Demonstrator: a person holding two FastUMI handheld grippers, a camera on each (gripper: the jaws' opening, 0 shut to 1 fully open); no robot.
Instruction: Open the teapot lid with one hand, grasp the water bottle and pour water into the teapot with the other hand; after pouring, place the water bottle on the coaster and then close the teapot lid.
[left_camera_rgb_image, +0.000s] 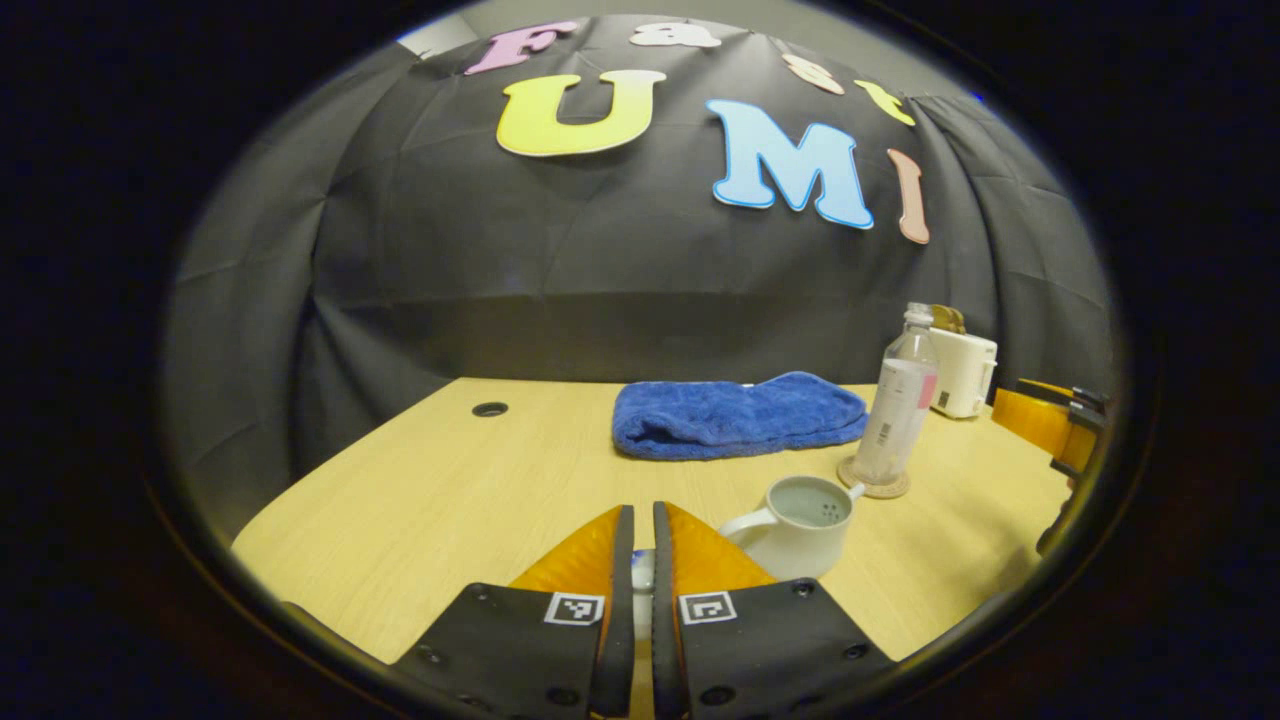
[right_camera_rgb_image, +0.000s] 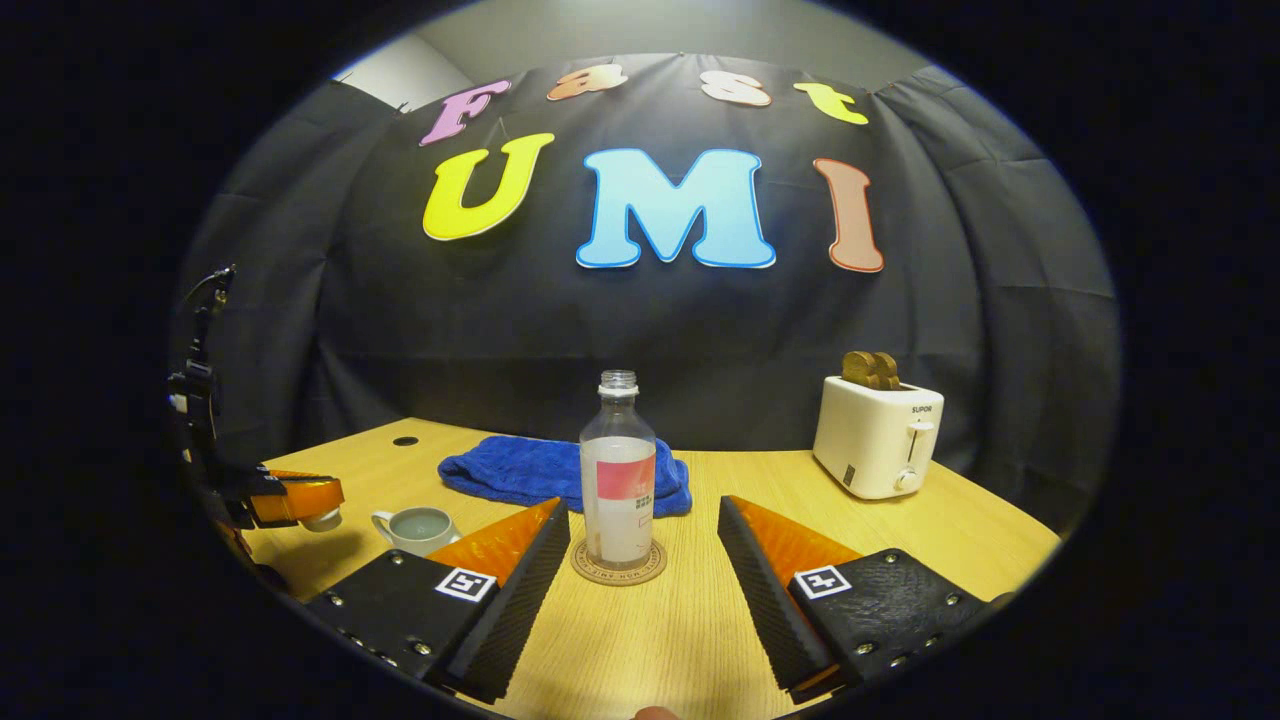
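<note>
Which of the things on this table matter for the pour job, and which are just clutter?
Job things:
teapot, lid off
lid, held in the left gripper
water bottle, standing on the coaster
right gripper, open, bottle ahead

Lying about:
blue towel
toaster

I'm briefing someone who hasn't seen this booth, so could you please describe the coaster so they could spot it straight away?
Start at the wooden table and find the blue towel lying along its back. Just in front of the towel stands a clear water bottle; the coaster is the thin round disc under it. It is the only flat round thing there, unlike the tall white toaster and the white teapot.
</note>
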